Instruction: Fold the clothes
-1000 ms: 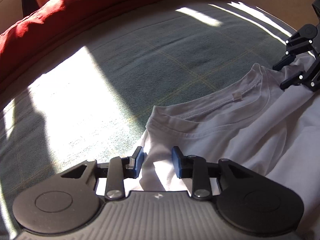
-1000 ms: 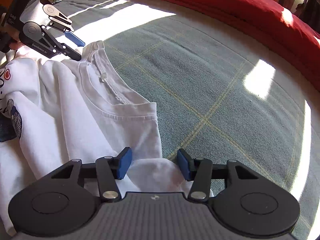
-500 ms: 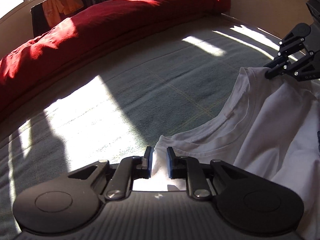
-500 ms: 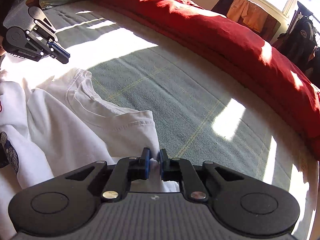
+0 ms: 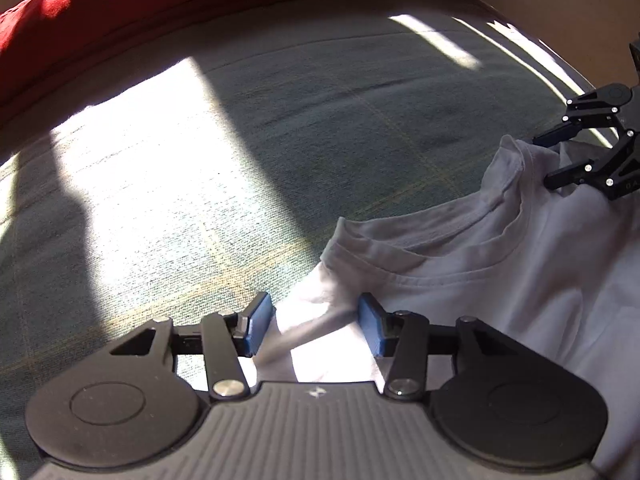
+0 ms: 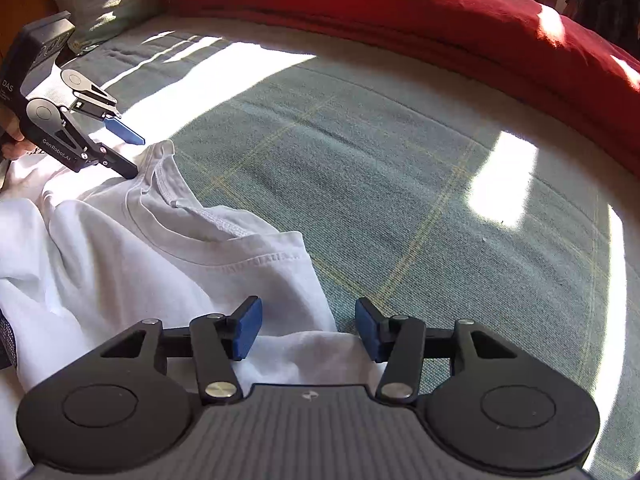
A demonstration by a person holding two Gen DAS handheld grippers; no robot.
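You had both the left gripper [image 5: 310,330] and right gripper [image 6: 308,330] spread wide, gripping nothing, at the white tee's [image 6: 168,276] shoulders on the green bedspread [image 6: 400,180]. Pinching both layers evenly would've helped.

left claw [image 5: 312,328] spread, right claw [image 6: 308,330] spread

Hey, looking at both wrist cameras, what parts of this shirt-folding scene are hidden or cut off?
- White T-shirt: lower body and hem run off the right edge in the left wrist view, and off the left edge in the right wrist view.
- Shirt print: cropped at the right wrist view's left edge, unreadable.
- Cloth under each gripper body: covered by the left gripper and right gripper.
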